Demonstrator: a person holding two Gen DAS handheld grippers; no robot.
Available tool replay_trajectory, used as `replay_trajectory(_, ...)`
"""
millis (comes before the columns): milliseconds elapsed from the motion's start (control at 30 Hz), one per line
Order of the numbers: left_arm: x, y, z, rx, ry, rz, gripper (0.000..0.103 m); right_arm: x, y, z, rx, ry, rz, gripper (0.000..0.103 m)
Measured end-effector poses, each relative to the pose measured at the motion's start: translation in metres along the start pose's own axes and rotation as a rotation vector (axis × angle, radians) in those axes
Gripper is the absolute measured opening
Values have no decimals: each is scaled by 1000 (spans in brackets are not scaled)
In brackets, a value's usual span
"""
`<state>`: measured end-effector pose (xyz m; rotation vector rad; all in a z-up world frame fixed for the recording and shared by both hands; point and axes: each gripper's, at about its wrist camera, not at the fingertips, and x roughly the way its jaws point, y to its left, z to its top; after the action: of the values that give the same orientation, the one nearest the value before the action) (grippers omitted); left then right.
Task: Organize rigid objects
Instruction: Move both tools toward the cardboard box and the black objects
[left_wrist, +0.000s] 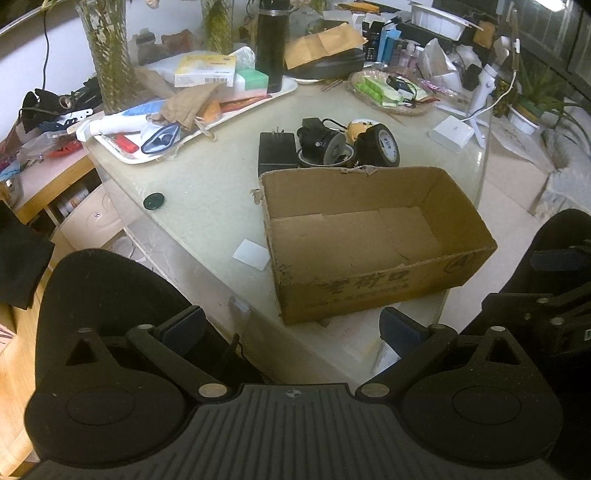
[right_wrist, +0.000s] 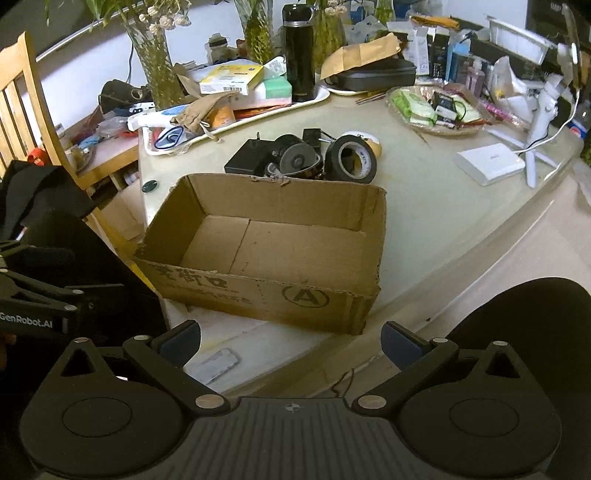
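Left gripper (left_wrist: 291, 326) wide open, nothing between the fingers, hovering off the near edge of the desk (left_wrist: 207, 192). Right gripper (right_wrist: 291, 341) same: spread wide, empty, also at the near edge. Each one shows at the side of the other's view.

Just past both: cardboard box (right_wrist: 258, 291), open top, no contents, sitting on the desk near its front edge. Printed characters and a circled "A" on its near wall. Far rim torn in the middle.

Small white card (left_wrist: 251, 254) flat on the desk just left of the box. Dark green round cap (left_wrist: 154, 201) further left, near the desk's left edge.

Directly behind the box's far wall, a tight cluster of rigid items, touching or nearly so:
- black power adapter (left_wrist: 277, 151), prongs up, leftmost
- small black motor-like part with grey disc face (left_wrist: 325, 144), middle, lying on a dark ring; can't tell what the ring is
- black tape roll (right_wrist: 351, 158) standing on edge, right
- yellow-and-white rounded object (left_wrist: 360, 127) behind the tape, mostly hidden

White flat box (right_wrist: 489, 162) well right of the cluster. Far left: white tray (left_wrist: 284, 92) piled with clutter, black thermos (right_wrist: 299, 51) upright on it. Far right: wicker basket (left_wrist: 391, 107) of green packets.
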<state>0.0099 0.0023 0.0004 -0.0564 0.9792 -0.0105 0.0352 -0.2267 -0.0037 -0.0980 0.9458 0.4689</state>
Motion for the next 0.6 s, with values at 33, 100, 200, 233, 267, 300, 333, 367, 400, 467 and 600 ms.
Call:
replay_trajectory(33, 0, 1, 3, 2, 4, 2, 103, -1, -2, 2, 4, 4, 12, 103)
replay_trajectory(100, -1, 0, 8, 12, 9, 5, 103, -3, -6, 8, 8, 3, 33, 103)
replay_trajectory(200, -6, -2, 19, 33, 4, 7, 103, -8, -10, 16, 6, -8, 48, 103)
replay_trajectory(233, -7, -3, 23, 43, 7, 12, 103, -10, -12, 20, 9, -12, 51, 103)
replay_trajectory(267, -9, -5, 27, 51, 5, 15, 103, -11, -14, 24, 18, -13, 55, 103)
replay_trajectory(300, -11, -7, 31, 66, -5, 11, 103, -12, -17, 27, 28, -12, 61, 103)
replay_trajectory(333, -12, -10, 33, 81, -15, 6, 103, -13, -20, 30, 37, -16, 71, 103)
replay_trajectory(367, -13, -12, 36, 97, -29, 4, 103, -13, -22, 32, 42, -20, 77, 103)
replay_trajectory(400, -13, -14, 38, 108, -45, -2, 103, -12, -23, 34, 40, -21, 75, 103)
replay_trajectory(467, -9, -13, 42, 94, -56, -16, 103, -10, -25, 37, 29, -25, 65, 103)
replay_trajectory(600, 0, -9, 49, 58, -61, -35, 103, -9, -34, 44, 45, -35, 76, 103)
